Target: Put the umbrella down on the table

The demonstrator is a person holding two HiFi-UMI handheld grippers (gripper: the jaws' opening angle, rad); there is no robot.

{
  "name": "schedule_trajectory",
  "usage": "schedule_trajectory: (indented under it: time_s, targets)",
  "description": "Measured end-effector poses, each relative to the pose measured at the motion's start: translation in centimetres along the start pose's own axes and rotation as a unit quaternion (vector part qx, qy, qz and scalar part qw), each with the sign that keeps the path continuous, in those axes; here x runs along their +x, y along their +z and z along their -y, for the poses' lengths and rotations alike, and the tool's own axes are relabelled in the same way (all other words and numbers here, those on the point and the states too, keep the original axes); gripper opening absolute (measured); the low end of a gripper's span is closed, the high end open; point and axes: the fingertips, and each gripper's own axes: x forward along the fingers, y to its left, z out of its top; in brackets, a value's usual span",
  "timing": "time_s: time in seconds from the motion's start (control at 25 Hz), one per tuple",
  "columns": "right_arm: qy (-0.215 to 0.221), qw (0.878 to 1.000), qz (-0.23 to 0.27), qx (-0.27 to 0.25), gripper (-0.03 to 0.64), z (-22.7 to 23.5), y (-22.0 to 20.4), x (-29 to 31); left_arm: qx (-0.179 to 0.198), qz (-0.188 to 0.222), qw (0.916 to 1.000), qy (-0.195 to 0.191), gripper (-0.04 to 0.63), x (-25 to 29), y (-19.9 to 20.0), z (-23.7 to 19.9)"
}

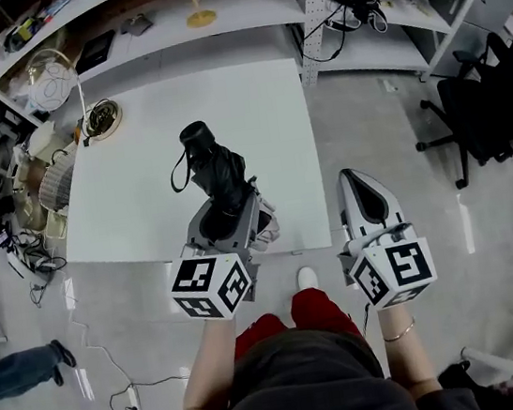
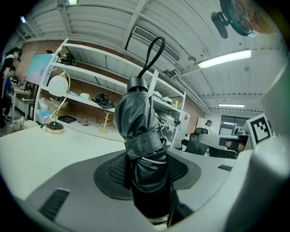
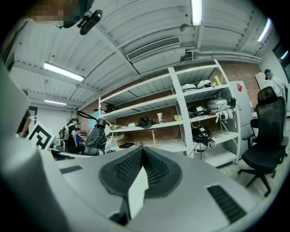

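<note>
Head view: the folded black umbrella (image 1: 219, 171) is clamped by the left gripper (image 1: 230, 208) low on its bundled canopy. It's held just left of frame centre, over the near part of the white table (image 1: 132, 198), handle end pointing up-frame, and whether it's touching the top can't be told. The wrist strap (image 1: 177, 174) hangs off to the left. The right gripper (image 1: 355, 181) is parked at lower right, past the table edge over the floor, nothing in it.

Left gripper view: the umbrella (image 2: 140, 131) fills the middle, pinched between the pads of the left gripper (image 2: 147, 174) just under the closure band (image 2: 145, 144). The fabric looks soft and slick, so some squash and slip should be expected. The shaft inside is probably stiff, and the whole thing likely light. A grip near the band, where it's wrapped tight, seems the safest bet.

Right gripper view: the right gripper (image 3: 142, 165) jaws are seen closed together on nothing. The umbrella (image 3: 96, 136) shows small at mid-left.
</note>
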Motion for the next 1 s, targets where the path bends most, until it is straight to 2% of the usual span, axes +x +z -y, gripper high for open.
schedule_trajectory:
  time_s: [0.2, 0.44, 0.72, 1.0]
  targets:
    - [0.042, 0.999, -0.021, 0.006, 0.015, 1.8, -0.7, 3.7, -0.019, -0.014, 0.9991, 0.036, 0.190, 2.9, -0.8, -1.0]
    - [0.084, 0.995, -0.056, 0.015, 0.015, 2.9, -3.2, 7.8, -0.040, -0.052, 0.9955, 0.068, 0.190, 5.8, -3.1, -2.4]
    - [0.116, 0.989, -0.084, 0.022, 0.015, 3.2, -6.0, 10.8, -0.052, -0.104, 0.9891, 0.090, 0.190, 8.1, -6.8, -3.6]
    - [0.128, 0.986, -0.103, 0.026, 0.015, 3.9, -7.4, 12.7, -0.054, -0.151, 0.9818, 0.102, 0.190, 9.8, -9.3, -4.5]
